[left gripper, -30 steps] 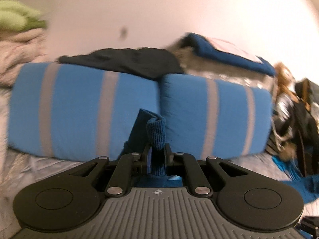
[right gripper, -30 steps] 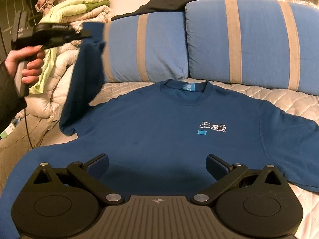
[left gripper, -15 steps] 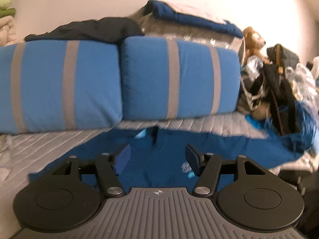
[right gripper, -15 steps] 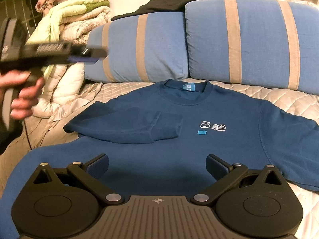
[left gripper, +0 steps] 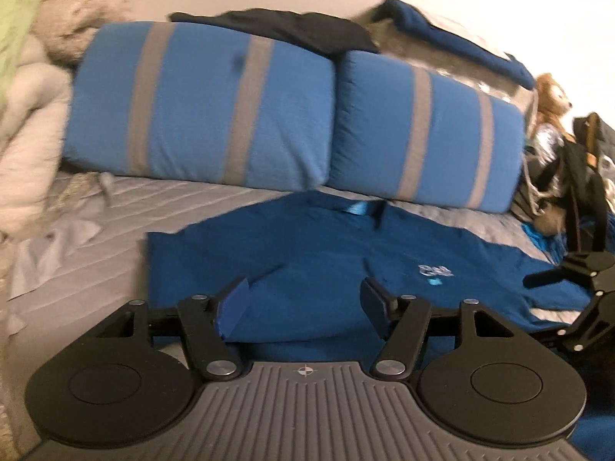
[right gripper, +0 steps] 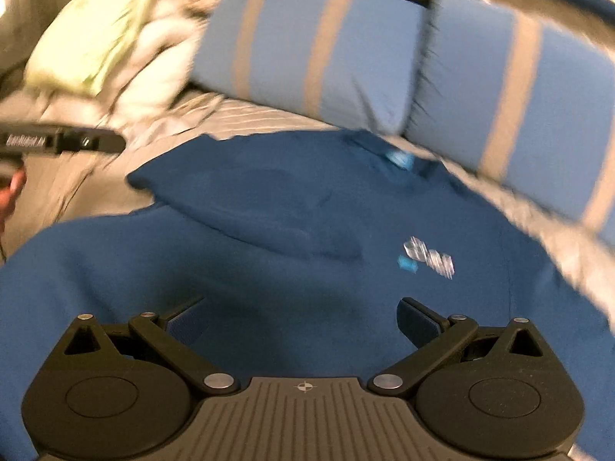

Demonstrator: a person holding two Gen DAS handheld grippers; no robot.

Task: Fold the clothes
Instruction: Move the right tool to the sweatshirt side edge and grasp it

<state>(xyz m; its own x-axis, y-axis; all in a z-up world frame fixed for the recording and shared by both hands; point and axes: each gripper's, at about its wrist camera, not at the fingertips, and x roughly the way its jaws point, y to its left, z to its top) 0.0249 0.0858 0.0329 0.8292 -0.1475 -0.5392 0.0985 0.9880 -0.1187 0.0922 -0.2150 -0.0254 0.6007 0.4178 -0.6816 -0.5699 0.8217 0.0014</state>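
On bed (left gripper: 115, 207), shirt (right gripper: 307, 288) lay flat, left sleeve (right gripper: 250, 215) folded in. Soft, light, limp; best pinched at right sleeve cuff. Left gripper (left gripper: 303, 299) and right gripper (right gripper: 303, 319) both released, empty.

Motion blur smears the shirt's chest logo (right gripper: 428, 257) unreadable; the stuffed toy (left gripper: 551, 94) is half hidden.

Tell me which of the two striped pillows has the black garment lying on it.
The left striped pillow: the black garment is draped along its top edge, only its end reaching the right striped pillow.
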